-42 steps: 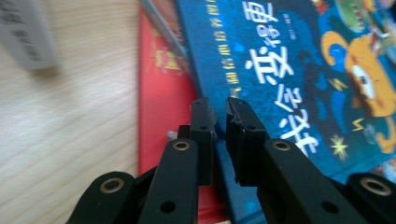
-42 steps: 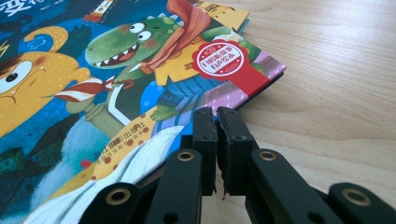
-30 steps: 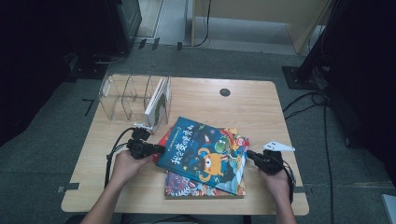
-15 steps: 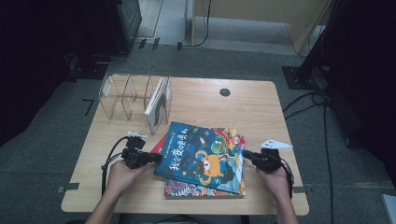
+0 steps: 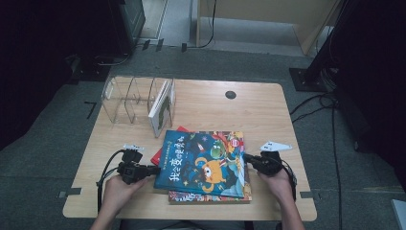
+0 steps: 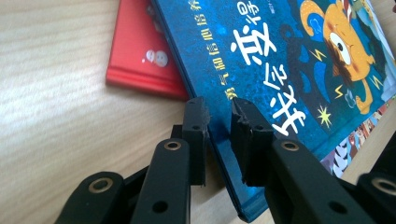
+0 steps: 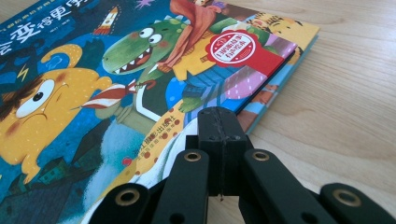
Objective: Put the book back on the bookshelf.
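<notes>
A blue picture book [image 5: 203,163] lies on top of a stack at the table's near middle, over a red book [image 5: 163,151] and a colourful book [image 5: 210,196]. My left gripper [image 5: 152,169] is at the blue book's left edge. In the left gripper view its jaws [image 6: 217,105] stand a little apart astride the blue book's [image 6: 280,60] spine edge, having just been opening, beside the red book [image 6: 140,51]. My right gripper [image 5: 248,157] is at the book's right edge. In the right gripper view its jaws [image 7: 217,114] are pressed together, tips at the blue book's [image 7: 93,70] edge.
A clear plastic rack [image 5: 127,98] stands at the table's far left with one upright book [image 5: 160,108] at its right end. A dark round grommet [image 5: 231,95] sits in the wooden table [image 5: 268,115] near the far edge. Cables trail off both grippers.
The blue book has turned from a slant to lie square on the stack. My left hand has drawn toward the near edge with it. The right hand has stayed put.
</notes>
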`<state>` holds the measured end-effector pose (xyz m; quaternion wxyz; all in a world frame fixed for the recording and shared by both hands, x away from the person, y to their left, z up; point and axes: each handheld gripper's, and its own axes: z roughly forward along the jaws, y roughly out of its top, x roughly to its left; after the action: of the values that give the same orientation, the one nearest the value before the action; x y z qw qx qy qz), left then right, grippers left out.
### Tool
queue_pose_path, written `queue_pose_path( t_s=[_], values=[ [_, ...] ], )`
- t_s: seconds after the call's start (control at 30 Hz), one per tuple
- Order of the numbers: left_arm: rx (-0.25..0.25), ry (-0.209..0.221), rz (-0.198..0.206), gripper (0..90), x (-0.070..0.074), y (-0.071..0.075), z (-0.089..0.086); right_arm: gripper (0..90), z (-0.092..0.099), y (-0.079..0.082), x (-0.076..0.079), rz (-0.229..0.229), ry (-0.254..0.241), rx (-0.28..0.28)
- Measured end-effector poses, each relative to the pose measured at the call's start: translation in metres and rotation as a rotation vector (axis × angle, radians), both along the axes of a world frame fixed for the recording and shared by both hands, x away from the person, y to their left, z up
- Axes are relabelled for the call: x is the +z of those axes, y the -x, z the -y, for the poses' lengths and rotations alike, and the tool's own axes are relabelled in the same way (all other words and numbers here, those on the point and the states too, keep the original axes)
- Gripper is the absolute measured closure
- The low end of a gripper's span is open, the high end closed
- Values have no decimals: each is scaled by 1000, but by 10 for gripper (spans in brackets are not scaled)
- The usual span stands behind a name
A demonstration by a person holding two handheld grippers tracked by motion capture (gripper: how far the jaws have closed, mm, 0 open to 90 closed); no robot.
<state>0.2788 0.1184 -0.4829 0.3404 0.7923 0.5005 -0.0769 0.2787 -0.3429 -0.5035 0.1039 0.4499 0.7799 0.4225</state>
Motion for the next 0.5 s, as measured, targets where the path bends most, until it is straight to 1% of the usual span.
queue_pose_path(
  t_s=[0.1, 0.13, 0.17, 0.2, 0.27, 0.3, 0.43, 0.5],
  values=[
    [5, 6, -10, 730, 0, 1, -3, 900, -3, -2, 0, 4, 5, 16],
    [8, -2, -12, 699, 0, 0, -3, 900, -4, -2, 0, 5, 3, 19],
    [11, -19, -7, 675, -1, -1, -2, 900, -4, -3, 0, 7, 3, 19],
    [13, -25, -1, 639, -1, -2, -2, 900, -6, -3, 0, 9, 4, 19],
    [15, -53, 17, 589, -1, -3, -1, 900, -6, -3, 0, 10, 9, 16],
    [16, -56, 25, 558, -1, -4, -1, 900, -6, -3, 0, 8, 6, 15],
    [0, -32, 5, 471, -5, -11, 0, 900, -7, -2, 0, 4, 25, 15],
    [-6, -26, 9, 437, -7, -14, 1, 900, -7, -2, 0, 2, 27, 12]
  ],
)
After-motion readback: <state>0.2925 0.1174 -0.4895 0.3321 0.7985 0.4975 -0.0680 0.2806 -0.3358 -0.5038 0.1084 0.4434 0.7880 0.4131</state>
